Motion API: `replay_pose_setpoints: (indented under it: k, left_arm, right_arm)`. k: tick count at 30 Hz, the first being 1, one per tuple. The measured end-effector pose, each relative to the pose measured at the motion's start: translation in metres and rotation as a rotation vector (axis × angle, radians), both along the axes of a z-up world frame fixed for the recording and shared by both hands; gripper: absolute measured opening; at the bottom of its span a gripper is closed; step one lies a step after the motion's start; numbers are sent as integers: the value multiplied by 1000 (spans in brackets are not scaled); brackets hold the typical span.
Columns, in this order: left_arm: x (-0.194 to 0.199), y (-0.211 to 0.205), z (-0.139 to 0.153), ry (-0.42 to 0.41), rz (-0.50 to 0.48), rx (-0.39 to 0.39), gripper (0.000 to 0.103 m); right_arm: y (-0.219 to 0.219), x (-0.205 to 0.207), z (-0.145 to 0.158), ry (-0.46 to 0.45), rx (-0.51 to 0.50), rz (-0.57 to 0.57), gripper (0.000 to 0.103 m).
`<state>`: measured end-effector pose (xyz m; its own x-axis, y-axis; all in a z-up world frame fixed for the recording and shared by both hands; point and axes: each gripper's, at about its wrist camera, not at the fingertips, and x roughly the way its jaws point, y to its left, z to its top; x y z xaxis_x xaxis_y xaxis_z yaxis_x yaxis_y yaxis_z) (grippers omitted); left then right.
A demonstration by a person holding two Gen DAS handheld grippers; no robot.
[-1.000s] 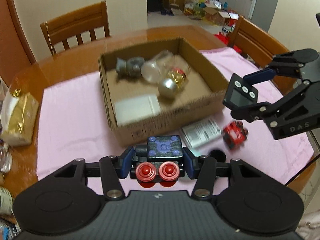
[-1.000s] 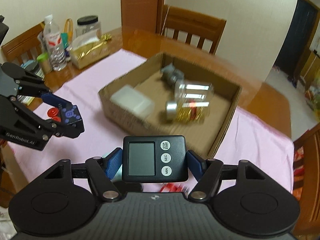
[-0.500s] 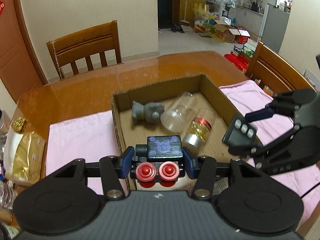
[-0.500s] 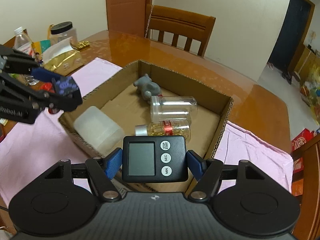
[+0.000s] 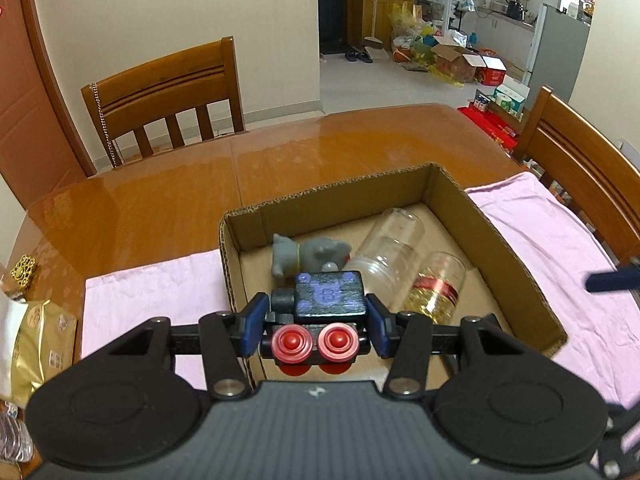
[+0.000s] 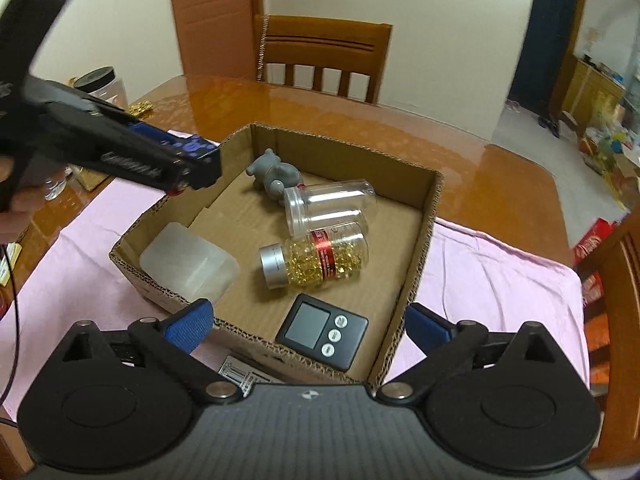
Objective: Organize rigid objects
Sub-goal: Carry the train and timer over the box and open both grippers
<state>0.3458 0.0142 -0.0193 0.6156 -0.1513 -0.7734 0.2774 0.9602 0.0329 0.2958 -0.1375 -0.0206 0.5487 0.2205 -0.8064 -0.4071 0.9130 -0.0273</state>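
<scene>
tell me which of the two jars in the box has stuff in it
The jar with the silver cap and red band, full of gold bits. The clear jar beside it is empty.

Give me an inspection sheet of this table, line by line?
Surface: wooden table, pink cloth under cardboard box.
Job's things: in box: timer, gold-filled jar, empty clear jar, grey figurine, white container.
Clutter: gold packet, dark-lidded jar.
Tongs: left tongs shut on black toy block; right tongs opening, empty, over timer.
Cables: thin black cable.
Surroundings: wooden chairs, boxes on floor.
</scene>
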Motion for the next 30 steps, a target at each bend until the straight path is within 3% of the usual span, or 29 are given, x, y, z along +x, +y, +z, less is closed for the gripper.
replay_pose_setpoints:
  k: [5,6,7,9,18,30]
  left_arm:
    - [17,0,-7,2,0,4,51]
    - [18,0,-7,-12,6,7,57]
    - [20,0,-7,-25,13,11,80]
    - [21,1,-6,-60,49,18,102]
    - [2,14,1,-70,61,-17,102]
    - [-62,24,0,-84,108,-12,102]
  right_arm:
    - [0,-14,2,11,16,-69,103]
    - [-1,-17,2,13,20,-76,103]
    - [-1,-20,3,11,21,-84,103]
    - [-2,-25,3,5,17,-100,103]
    - [-6,-40,0,-15,-30,-164,103]
    - [-13,-66,-28,32,-34,-201,103]
